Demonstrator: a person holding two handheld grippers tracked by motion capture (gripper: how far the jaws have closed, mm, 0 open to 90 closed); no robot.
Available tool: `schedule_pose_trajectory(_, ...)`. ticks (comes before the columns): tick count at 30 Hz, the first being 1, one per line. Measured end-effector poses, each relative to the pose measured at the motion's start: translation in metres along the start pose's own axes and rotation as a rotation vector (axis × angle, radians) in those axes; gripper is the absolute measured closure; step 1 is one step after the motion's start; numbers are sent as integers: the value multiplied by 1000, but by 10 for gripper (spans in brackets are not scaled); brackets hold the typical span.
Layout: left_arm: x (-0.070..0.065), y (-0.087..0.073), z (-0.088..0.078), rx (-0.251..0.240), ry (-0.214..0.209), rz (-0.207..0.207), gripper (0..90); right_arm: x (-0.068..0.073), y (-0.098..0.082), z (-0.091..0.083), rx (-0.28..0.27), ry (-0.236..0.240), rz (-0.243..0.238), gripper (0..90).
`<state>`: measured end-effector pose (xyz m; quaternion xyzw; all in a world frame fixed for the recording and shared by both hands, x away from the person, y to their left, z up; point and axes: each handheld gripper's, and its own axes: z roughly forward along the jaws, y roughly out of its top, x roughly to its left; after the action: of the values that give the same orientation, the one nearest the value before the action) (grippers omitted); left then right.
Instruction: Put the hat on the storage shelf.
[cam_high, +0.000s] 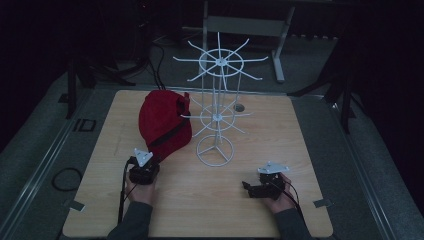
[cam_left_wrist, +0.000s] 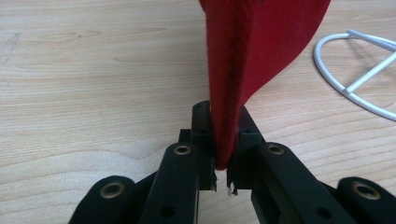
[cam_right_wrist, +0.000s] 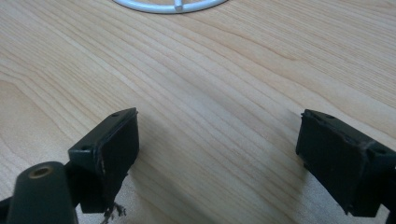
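We have the left claw (cam_left_wrist: 222, 175) pinching the brim of the red cap (cam_high: 162, 122), which rises just ahead of it on the bench (cam_high: 300, 145). The right claw (cam_right_wrist: 219, 158) rests spread and empty. Next, we judge, comes lifting the cap toward a hook of the white wire rack (cam_high: 218, 100) beyond.

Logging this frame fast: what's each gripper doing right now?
Left gripper: shut on the red cap's brim.
Right gripper: open, holding nothing, over the table.

No readable text, label, brand, number or sign appears on anything in view.
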<state>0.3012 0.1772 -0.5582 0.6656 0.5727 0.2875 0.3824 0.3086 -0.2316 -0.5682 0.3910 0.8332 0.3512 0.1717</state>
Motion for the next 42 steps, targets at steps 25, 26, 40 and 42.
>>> schedule_pose_trajectory(25, -4, 3, 1, -26, -13, -7, 867, 0, 0, 0, 0, 0, 0, 131)
schedule_pose_trajectory(26, -3, 4, 0, -32, -14, -11, 867, 0, 0, 0, 0, 1, 0, 131)
schedule_pose_trajectory(40, 21, 25, -16, -81, 17, -82, 866, 0, 0, 0, 0, 1, 0, 131)
schedule_pose_trajectory(42, 25, 28, -20, -93, 20, -92, 866, 0, 0, 0, 0, 0, 0, 131)
